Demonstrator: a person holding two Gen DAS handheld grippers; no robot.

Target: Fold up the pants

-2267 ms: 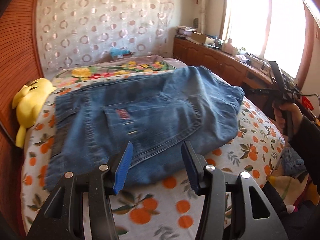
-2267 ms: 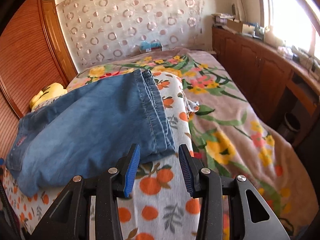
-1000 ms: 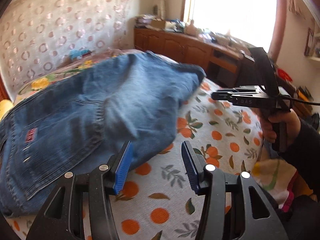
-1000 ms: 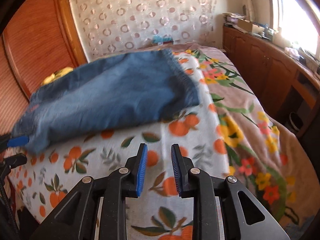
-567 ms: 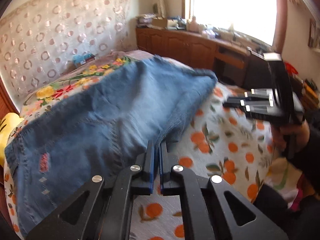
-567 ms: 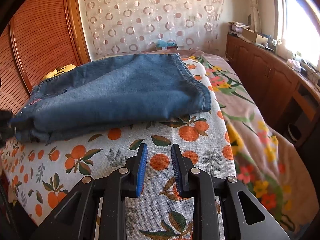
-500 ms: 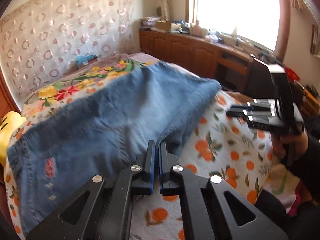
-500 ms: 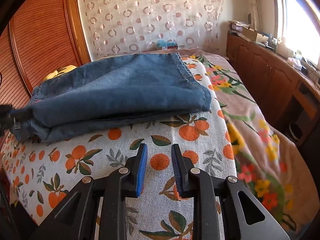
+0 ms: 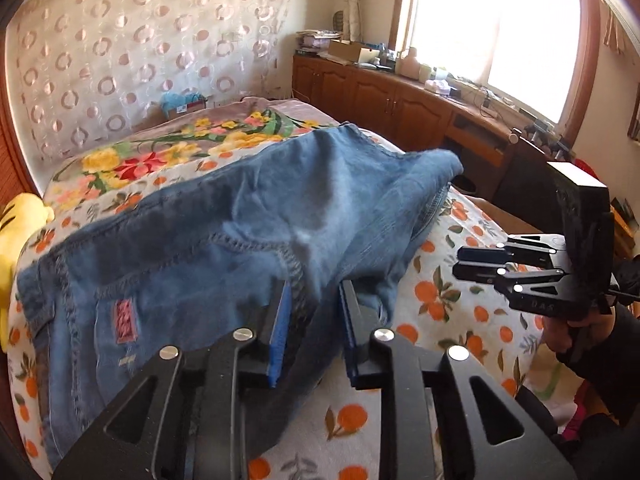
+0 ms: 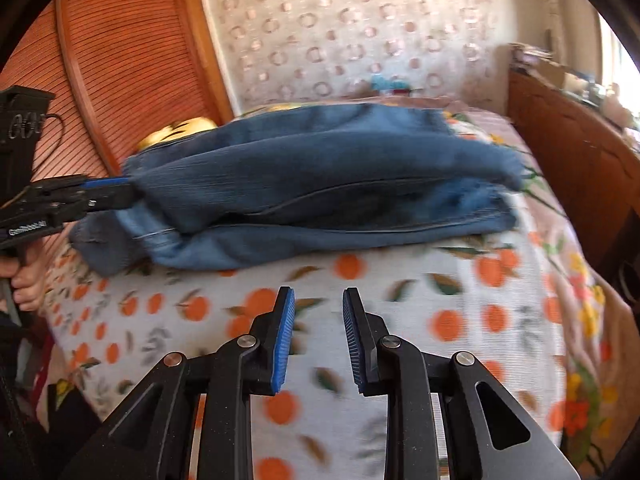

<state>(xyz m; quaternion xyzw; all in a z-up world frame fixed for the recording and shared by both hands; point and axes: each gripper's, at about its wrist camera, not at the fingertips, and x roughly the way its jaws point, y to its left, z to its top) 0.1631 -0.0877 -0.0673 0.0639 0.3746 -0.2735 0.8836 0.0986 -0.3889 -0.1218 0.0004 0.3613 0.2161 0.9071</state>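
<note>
Blue denim pants (image 9: 240, 224) lie folded on the bed. My left gripper (image 9: 314, 308) has its jaws partly parted around a raised fold of the denim at the near edge. In the right wrist view the pants (image 10: 320, 184) form a thick folded stack, and the left gripper (image 10: 108, 192) shows at its left end, on the top layer. My right gripper (image 10: 318, 320) is open and empty above the orange-print sheet (image 10: 360, 300), short of the pants. It also shows in the left wrist view (image 9: 480, 260).
A yellow plush toy (image 9: 16, 232) lies at the bed's left side by a slatted wooden panel (image 10: 120, 60). A floral blanket (image 9: 180, 148) covers the bed's far part. Wooden cabinets (image 9: 380, 96) with clutter run under the window on the right.
My left gripper's jaws have parted from fully shut, with denim now between them. My right gripper has moved lower and nearer the sheet, and its jaws stand wider.
</note>
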